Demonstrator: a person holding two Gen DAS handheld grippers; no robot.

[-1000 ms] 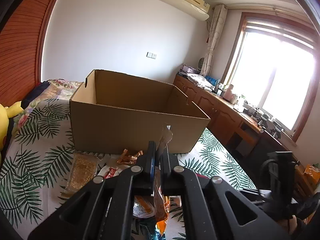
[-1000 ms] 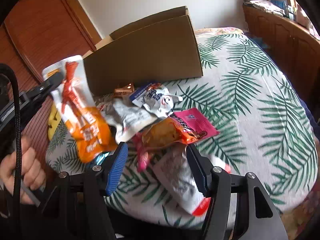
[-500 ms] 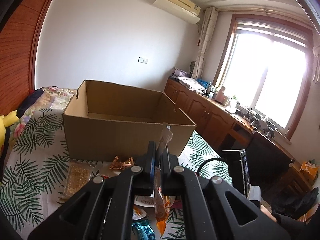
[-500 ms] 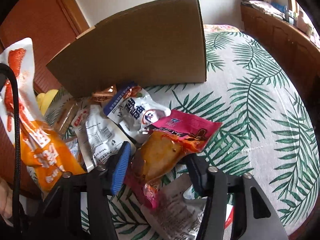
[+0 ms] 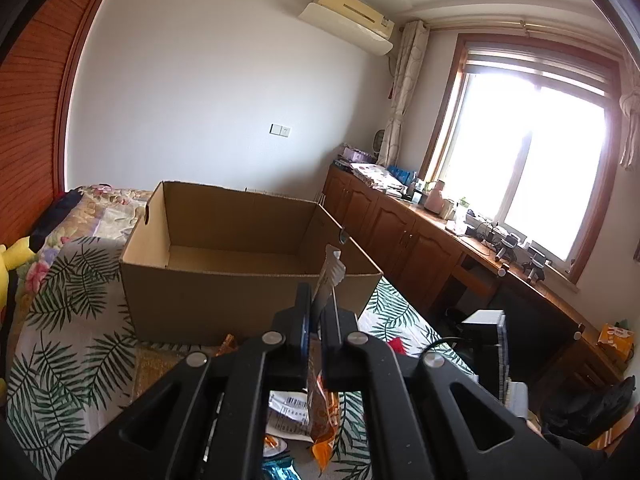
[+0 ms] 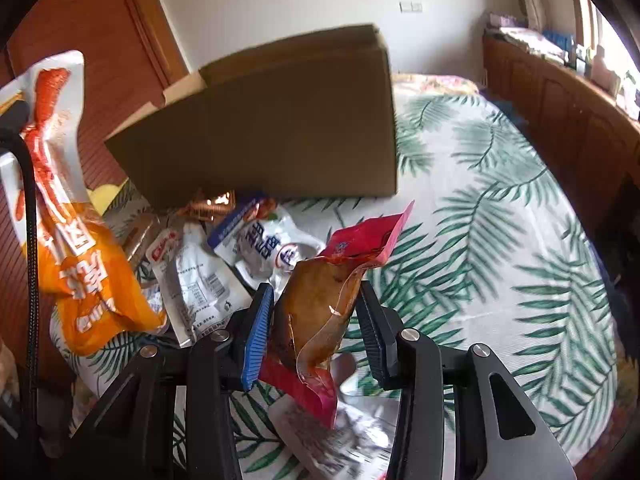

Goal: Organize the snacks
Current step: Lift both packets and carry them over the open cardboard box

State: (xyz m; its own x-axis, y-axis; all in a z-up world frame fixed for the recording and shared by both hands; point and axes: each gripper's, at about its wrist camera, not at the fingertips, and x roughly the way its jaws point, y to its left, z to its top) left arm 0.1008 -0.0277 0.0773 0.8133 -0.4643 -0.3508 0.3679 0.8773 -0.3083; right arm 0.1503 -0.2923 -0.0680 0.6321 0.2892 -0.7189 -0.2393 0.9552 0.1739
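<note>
An open, empty cardboard box (image 5: 248, 248) stands on the palm-print bed; it also shows in the right wrist view (image 6: 280, 120). My left gripper (image 5: 318, 312) is shut on an orange and white snack pouch (image 5: 330, 276), held up in front of the box; the pouch hangs at the left of the right wrist view (image 6: 72, 216). My right gripper (image 6: 316, 316) has its jaws around a red and brown snack pouch (image 6: 332, 280), which tilts up off the bed between the pads; a gap shows on each side.
Several more snack packets lie on the bed before the box: a blue and white one (image 6: 268, 240), a white one (image 6: 192, 276), copper-wrapped sweets (image 6: 212, 204). A yellow plush toy (image 5: 12, 256) lies at the left. Wooden cabinets (image 5: 400, 232) run along the window wall.
My left gripper has risen with the orange pouch, so the box's inside now shows. My right gripper has closed in around the red pouch, which has tipped up off the bed.
</note>
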